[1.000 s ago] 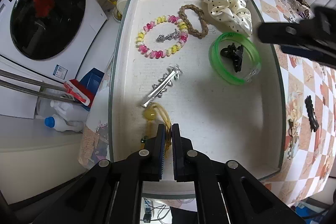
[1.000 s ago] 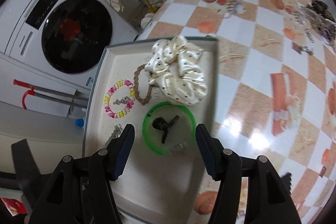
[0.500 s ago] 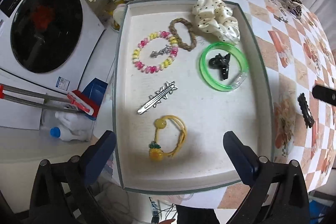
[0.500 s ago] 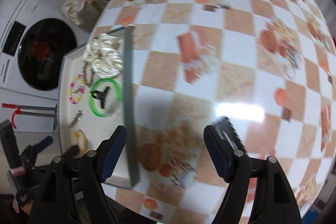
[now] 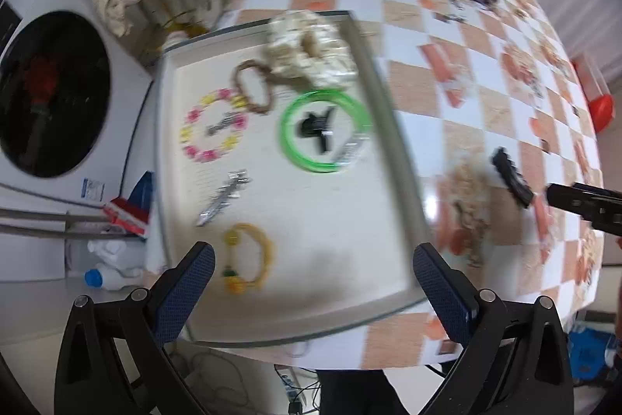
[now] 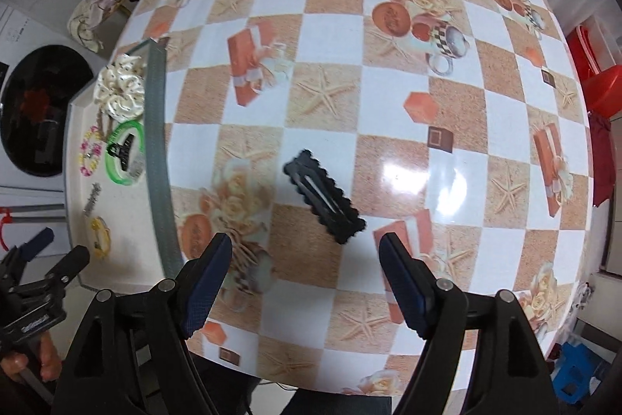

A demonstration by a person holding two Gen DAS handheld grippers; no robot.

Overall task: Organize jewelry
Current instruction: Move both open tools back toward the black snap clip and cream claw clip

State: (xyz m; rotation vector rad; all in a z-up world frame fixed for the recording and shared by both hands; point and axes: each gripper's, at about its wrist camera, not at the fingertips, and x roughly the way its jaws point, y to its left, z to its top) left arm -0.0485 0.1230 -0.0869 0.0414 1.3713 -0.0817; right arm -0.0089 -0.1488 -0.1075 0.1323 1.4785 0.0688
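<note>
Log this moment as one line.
left gripper: open, empty, over white tray | right gripper: open, above black scalloped hair clip on checkered tablecloth

We could read no text: the label [image 5: 92, 188] on the washing machine [image 5: 46, 96] was too blurred to read.

The left gripper [image 5: 311, 275] now stands wide open above the tray [image 5: 392, 142], the yellow hair tie [image 5: 248, 255] released; the right gripper [image 6: 305, 271] now hovers over the black clip [image 6: 324, 201], its jaws just opening.
</note>
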